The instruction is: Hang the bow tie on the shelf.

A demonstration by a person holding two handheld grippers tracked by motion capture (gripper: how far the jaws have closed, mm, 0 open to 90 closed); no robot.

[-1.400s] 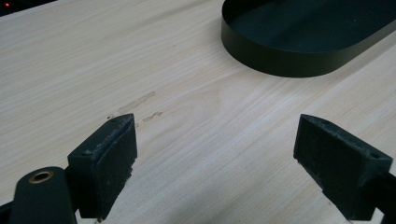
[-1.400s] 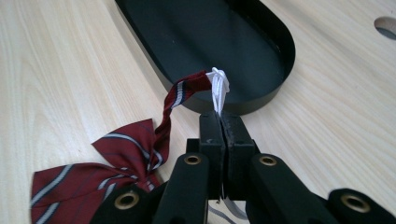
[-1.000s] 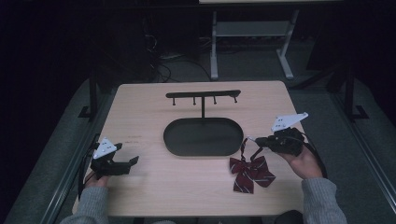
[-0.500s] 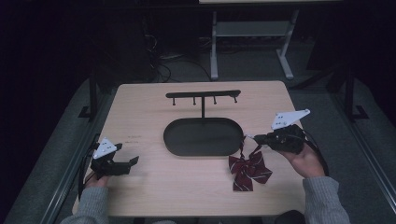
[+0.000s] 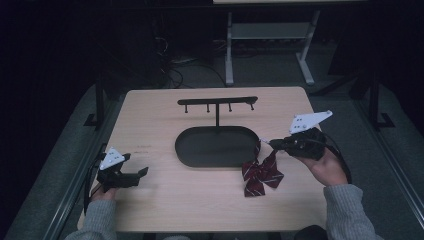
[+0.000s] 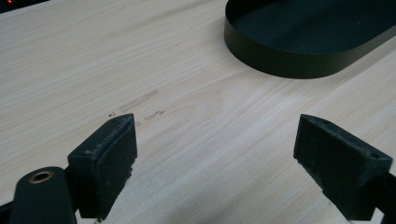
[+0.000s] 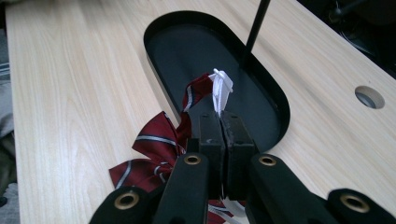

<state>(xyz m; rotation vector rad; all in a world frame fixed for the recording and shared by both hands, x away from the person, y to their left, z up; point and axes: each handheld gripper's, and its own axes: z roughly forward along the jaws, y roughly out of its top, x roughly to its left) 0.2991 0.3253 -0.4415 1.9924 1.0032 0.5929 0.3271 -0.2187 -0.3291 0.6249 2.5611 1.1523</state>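
Note:
A dark red striped bow tie (image 5: 262,174) lies on the wooden table just right of the black oval tray (image 5: 200,162), with its upper part lifted. My right gripper (image 5: 272,142) is shut on the tie's strap. In the right gripper view the strap's white clip (image 7: 221,91) sticks up past the closed jaws of my right gripper (image 7: 222,119), and the bow tie (image 7: 156,140) hangs to their left over the tray's edge (image 7: 154,46). My left gripper (image 5: 140,172) rests open near the table's left front. Between its fingers (image 6: 215,154) is bare wood.
A black hook rack (image 5: 217,101) stands on a thin post (image 7: 256,28) at the tray's far side. The tray's wall (image 6: 280,65) lies ahead of the left gripper. A round hole (image 7: 369,96) is cut in the tabletop. Metal table legs (image 5: 229,55) stand beyond.
My right gripper has risen a little and drawn the bow tie up and toward the tray by its strap. The left gripper has stayed put.

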